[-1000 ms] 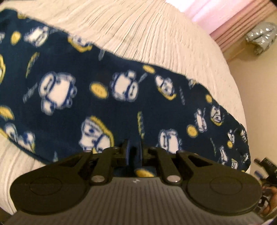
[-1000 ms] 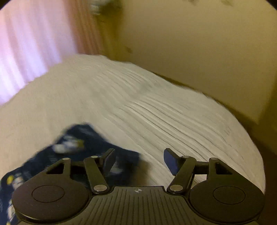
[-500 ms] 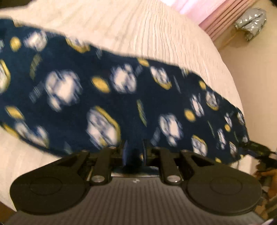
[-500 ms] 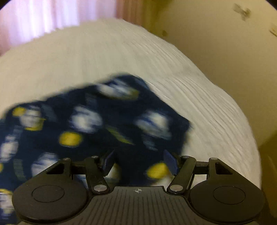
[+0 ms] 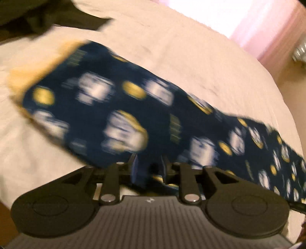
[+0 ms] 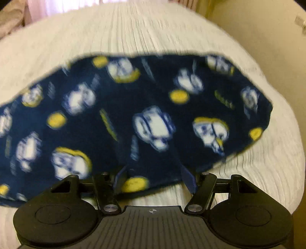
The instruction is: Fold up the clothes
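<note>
Bed (image 5: pixel 191 47) with a ribbed off-white cover carries one navy fleece garment (image 5: pixel 107 107), printed with white cartoon figures and yellow discs; it lies stretched from 10 o'clock to 4 o'clock across the left wrist view. A yellow band (image 5: pixel 38 63) edges its end at 10 o'clock.

Around it:
- one dark cloth (image 5: pixel 38 17) at 11 o'clock on the bed, apart from the garment
- pink curtain (image 5: pixel 267 28) at 1 o'clock, bright window behind
- one silvery object (image 5: pixel 301 51) at 2 o'clock past the bed edge, too blurred to identify
- beige wall (image 6: pixel 258 28) at 1 o'clock in the right wrist view

Nothing lies on top of the garment; only the grippers' own bodies block the lower part of each view.

Left gripper (image 5: pixel 148 168): narrow, jaws closed on a raised fold of the garment's near edge.
Right gripper (image 6: pixel 155 178): wide, one finger (image 6: pixel 188 179) either side of the near edge of the garment (image 6: pixel 133 115); fabric sits between the jaws, not pinched.

Counts: garments being folded 1, grippers 2.

Writing: small yellowish text marks in the print, unreadable through motion blur. No brand readable; a small light emblem on each gripper body, not legible
</note>
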{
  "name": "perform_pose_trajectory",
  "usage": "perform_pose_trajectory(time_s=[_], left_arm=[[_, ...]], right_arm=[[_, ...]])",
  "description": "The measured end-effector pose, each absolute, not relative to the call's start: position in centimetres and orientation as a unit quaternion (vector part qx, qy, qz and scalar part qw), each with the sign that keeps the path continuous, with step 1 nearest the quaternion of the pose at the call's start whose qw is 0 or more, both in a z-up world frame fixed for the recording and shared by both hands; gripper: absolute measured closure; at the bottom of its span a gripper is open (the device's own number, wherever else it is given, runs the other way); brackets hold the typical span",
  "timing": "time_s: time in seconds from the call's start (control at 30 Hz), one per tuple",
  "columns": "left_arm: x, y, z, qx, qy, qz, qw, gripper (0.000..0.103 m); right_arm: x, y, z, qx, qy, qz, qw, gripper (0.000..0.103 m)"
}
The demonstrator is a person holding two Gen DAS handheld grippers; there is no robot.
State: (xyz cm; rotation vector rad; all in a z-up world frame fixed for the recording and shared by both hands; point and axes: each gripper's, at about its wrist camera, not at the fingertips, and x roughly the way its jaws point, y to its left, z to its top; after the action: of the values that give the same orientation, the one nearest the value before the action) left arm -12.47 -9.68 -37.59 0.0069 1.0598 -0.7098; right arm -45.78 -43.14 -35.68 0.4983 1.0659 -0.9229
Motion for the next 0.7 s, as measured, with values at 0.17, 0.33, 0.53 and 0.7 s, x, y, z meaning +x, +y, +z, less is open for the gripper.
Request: perform_pose_trajectory(time_s=[0.17,0.33,0.53,0.7], left_arm=[[-8.2,-7.3,-39.0,0.029,0.532,-0.296,0.793,0.080],[-8.0,-7.0,-35.1,0.047,0.562,-0.299,0.770,0.078],[-12.3,-7.3,-28.6,0.072,0.573,-0.345,0.740,0.070],[-16.2,-8.1,-24.2,0.102,0.576,-0.369,0.722,0.065]], right_arm=[[-43.8,-39.9,-34.9,0.262,0.497,-0.405,0.722,0.037],[-42.2,-36.5,-33.2,0.293,0.502,-0.387,0.716,0.037],[-43.2,-31.8,-27.8,0.299,0.512,-0.388,0.706,0.037],[-43.7,-30.0,-24.3,0.314,0.500,-0.386,0.709,0.037]])
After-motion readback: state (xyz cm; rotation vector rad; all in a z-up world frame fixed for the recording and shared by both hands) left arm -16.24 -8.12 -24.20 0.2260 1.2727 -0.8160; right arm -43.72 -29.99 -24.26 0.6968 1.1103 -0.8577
